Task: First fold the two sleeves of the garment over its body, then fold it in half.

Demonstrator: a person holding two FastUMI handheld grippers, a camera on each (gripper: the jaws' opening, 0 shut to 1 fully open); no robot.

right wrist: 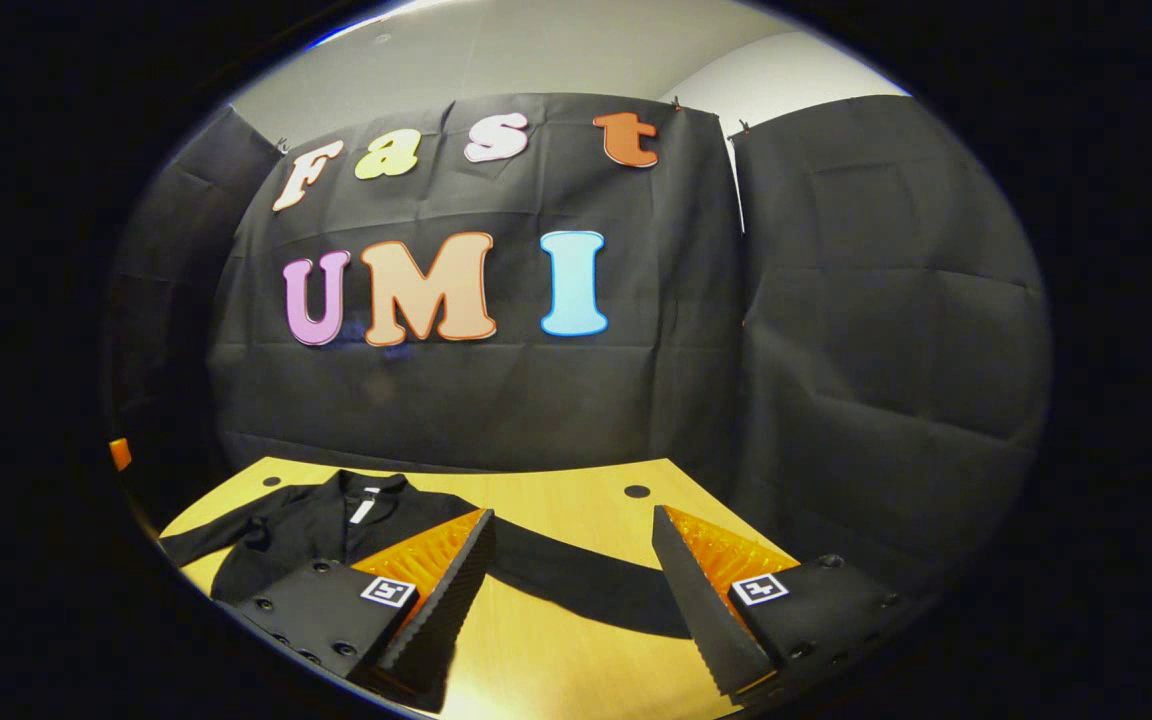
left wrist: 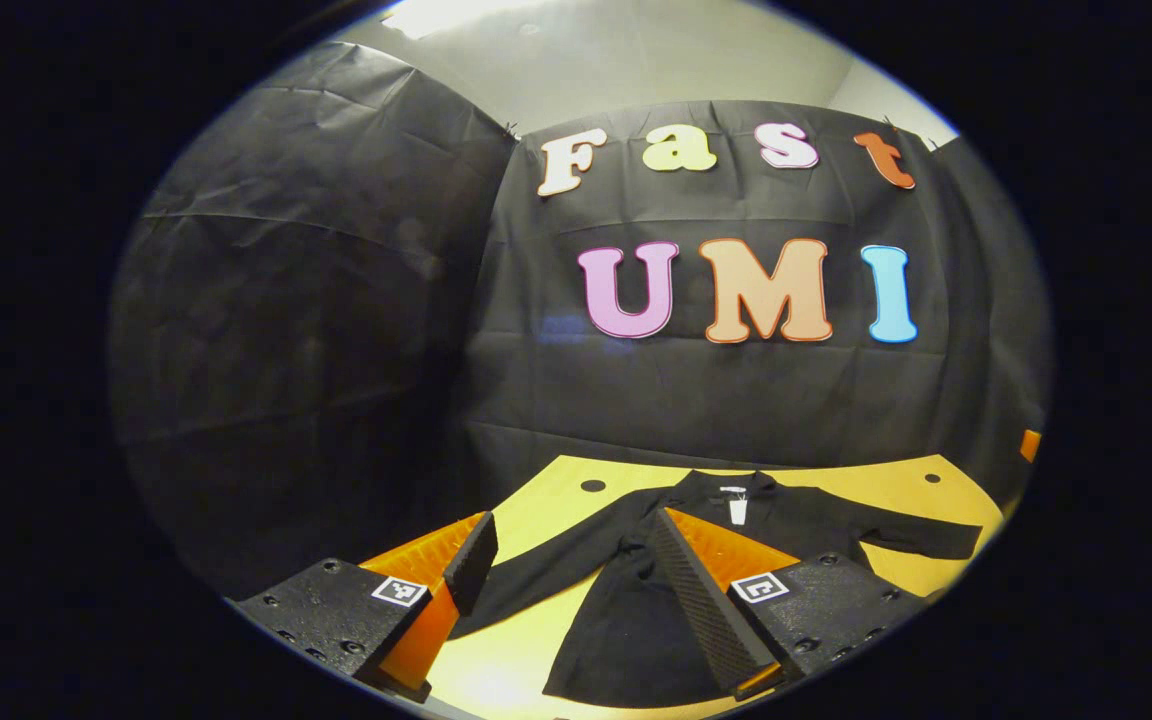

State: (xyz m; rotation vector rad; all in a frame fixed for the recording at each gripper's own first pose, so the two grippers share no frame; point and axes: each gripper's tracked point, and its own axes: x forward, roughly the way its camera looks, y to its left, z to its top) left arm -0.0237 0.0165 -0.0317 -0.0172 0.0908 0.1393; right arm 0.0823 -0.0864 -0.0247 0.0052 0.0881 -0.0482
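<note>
The garment (left wrist: 636, 610), low in the left gripper view, is dark matt cloth with a fine woven look, soft and creased along the sleeves. The counter (right wrist: 576, 520) under it is smooth light wood with a slight sheen. The left tongs (left wrist: 576, 590) and right tongs (right wrist: 571, 600) have matt, rough-grained housings and finely ribbed inner faces. The booth wall behind is matt, wrinkled cloth.

Garment (left wrist: 736, 560) flat on table (right wrist: 576, 630); booth wall close behind.
</note>
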